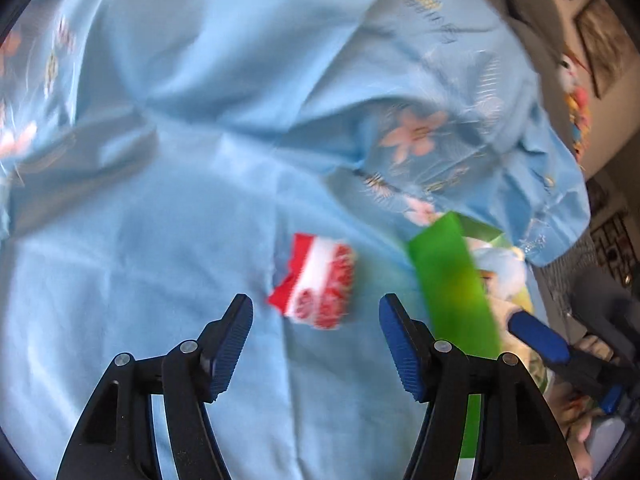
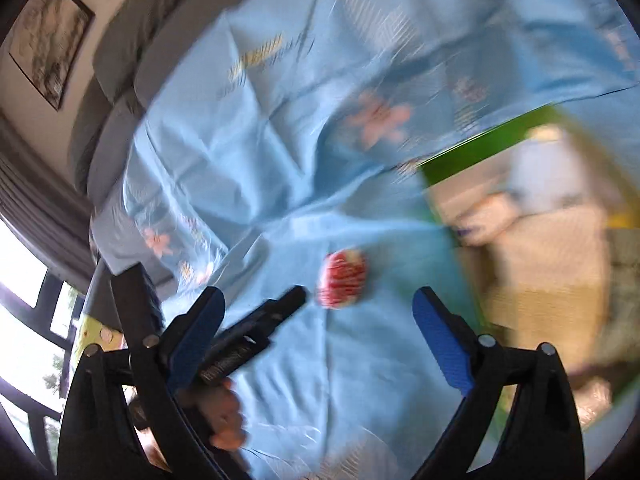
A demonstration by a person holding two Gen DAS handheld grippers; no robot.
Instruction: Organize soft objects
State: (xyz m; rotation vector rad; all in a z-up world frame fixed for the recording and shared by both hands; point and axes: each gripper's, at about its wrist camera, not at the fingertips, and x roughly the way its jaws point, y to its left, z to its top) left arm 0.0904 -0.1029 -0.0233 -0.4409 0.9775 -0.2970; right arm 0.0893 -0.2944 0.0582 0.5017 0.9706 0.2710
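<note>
Both grippers hang open and empty over a rumpled light-blue sheet (image 1: 160, 240). A small red-and-white packet (image 1: 316, 282) lies on the sheet just ahead of the left gripper (image 1: 316, 344), and ahead of the right gripper (image 2: 320, 332) (slightly left of centre); a green-edged bag (image 1: 456, 284) lies to the right.

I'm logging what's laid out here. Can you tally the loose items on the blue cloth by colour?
Red and white: 1, the small packet
Green: 1, the green-edged item, at the blue cloth's edge
Total: 2
</note>
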